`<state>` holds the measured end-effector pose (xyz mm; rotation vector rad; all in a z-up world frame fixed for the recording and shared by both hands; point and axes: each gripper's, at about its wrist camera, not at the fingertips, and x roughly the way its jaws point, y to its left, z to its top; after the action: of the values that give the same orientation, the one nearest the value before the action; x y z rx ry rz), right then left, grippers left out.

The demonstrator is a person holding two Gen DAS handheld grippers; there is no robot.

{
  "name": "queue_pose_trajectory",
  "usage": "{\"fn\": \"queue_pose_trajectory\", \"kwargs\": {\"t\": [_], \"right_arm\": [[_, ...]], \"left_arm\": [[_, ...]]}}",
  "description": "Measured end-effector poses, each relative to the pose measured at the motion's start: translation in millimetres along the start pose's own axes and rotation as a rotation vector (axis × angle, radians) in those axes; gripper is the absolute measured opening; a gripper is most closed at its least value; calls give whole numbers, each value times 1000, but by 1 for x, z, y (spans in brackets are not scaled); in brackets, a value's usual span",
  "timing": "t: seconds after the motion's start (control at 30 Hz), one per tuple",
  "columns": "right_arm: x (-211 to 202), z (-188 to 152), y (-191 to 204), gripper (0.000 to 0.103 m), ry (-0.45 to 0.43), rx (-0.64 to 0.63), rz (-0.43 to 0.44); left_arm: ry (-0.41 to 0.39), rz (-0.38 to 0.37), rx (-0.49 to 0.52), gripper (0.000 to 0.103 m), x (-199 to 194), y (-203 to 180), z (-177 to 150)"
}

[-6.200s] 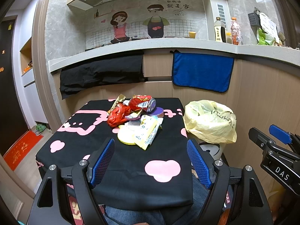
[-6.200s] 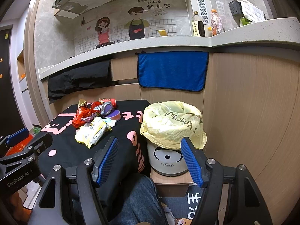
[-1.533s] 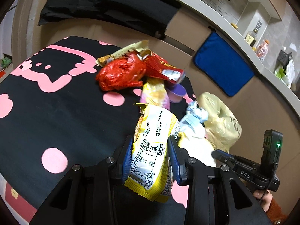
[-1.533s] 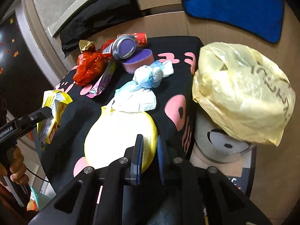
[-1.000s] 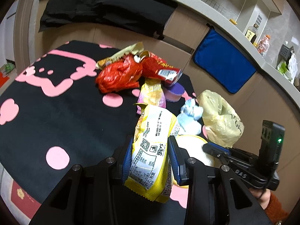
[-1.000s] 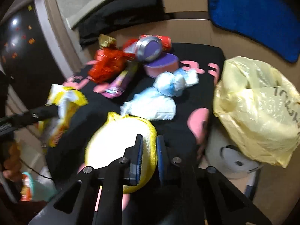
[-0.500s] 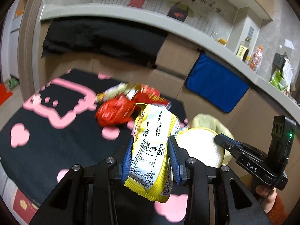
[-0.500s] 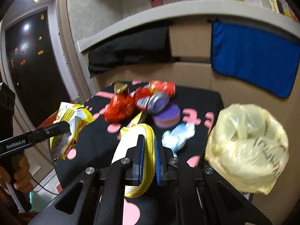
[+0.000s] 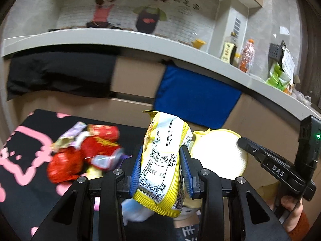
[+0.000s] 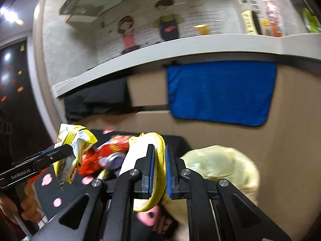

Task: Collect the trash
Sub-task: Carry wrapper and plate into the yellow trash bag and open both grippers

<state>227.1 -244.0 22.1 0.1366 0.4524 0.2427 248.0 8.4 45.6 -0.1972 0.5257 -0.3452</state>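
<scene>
My left gripper (image 9: pixel 161 153) is shut on a yellow snack packet (image 9: pixel 163 164), held upright above the table. To its right in that view, my right gripper (image 9: pixel 241 141) holds a round white pad with a yellow rim (image 9: pixel 218 154) in the air. In the right wrist view, the right gripper (image 10: pixel 159 150) is shut on the pad's yellow rim (image 10: pixel 159 140), and the left gripper (image 10: pixel 67 150) carries the packet (image 10: pixel 75 139) at the left. Below the pad sits the yellow bin bag (image 10: pixel 220 164). A pile of red wrappers and a can (image 9: pixel 88 152) lies on the black table.
The table has a black cloth with pink shapes (image 9: pixel 22 160). Behind it runs a wooden wall under a grey counter ledge (image 9: pixel 120 38). A blue towel (image 9: pixel 194 100) and a black cloth (image 9: pixel 60 74) hang there. Bottles (image 9: pixel 246 56) stand on the ledge.
Both grippers have risen from the table with the packet and the pad held fast. Both views have tilted up, and the pad now hangs over the bin bag.
</scene>
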Motion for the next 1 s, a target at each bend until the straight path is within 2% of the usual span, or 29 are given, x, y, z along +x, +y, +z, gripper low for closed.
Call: {"fn": "queue_pose_trajectory", "kwargs": {"t": [0.33,0.5,0.6,0.73,1.0], "right_arm": [[14,-3,-106,9,18,123,-142],[30,-11,-137,9,43,163,-173],[42,-16,-151,9,63,173,-187],[63,-26,-164,9,105,175,-200],[106,-38,-174,9,156,210,-183]], "left_arm": [[155,-75,93,38,105,-74,0],[208,-81,136,38,145,-97,-6],[265,-100,119,38,172,-100,-12],[387,-148,45,38,218,-93,-24],[450,-179,10,39,254,-80,-35]]}}
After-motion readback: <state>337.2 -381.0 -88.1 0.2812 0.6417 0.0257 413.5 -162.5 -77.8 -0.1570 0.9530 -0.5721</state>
